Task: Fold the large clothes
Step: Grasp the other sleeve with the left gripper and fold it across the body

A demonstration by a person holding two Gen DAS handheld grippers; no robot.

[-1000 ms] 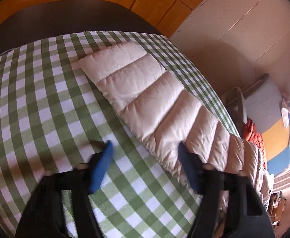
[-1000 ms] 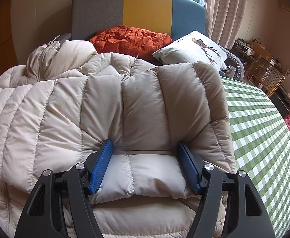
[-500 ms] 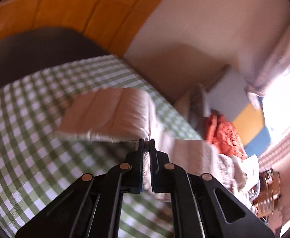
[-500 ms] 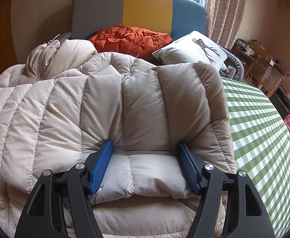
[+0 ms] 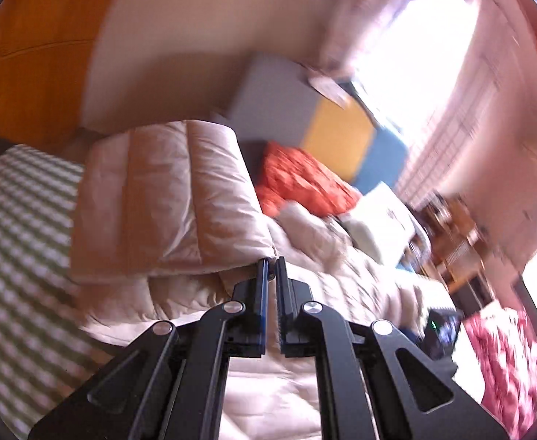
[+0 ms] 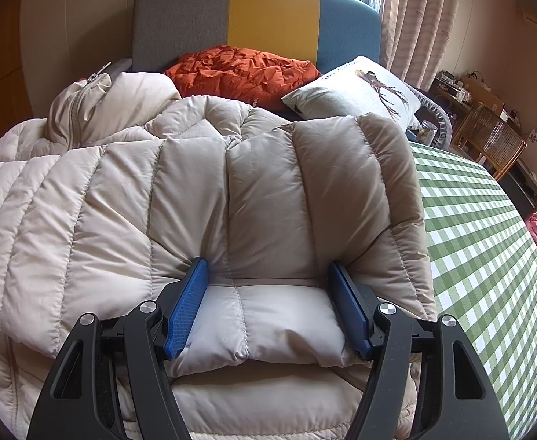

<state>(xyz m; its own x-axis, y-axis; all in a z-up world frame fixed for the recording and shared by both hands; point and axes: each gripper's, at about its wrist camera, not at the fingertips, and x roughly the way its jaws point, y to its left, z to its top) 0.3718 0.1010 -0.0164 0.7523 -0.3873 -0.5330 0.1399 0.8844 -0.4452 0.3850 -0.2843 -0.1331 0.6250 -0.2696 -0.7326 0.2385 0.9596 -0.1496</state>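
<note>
Puffer jacket (image 6: 195,198) lies on the checked counter (image 6: 488,249), one sleeve already folded across its body. Our right gripper (image 6: 268,311) rests wide open over that fold. Our left gripper (image 5: 272,275) pinches the other sleeve (image 5: 165,198), apparently lifted, though blur hides detail. That sleeve and the final folds remain.
</note>
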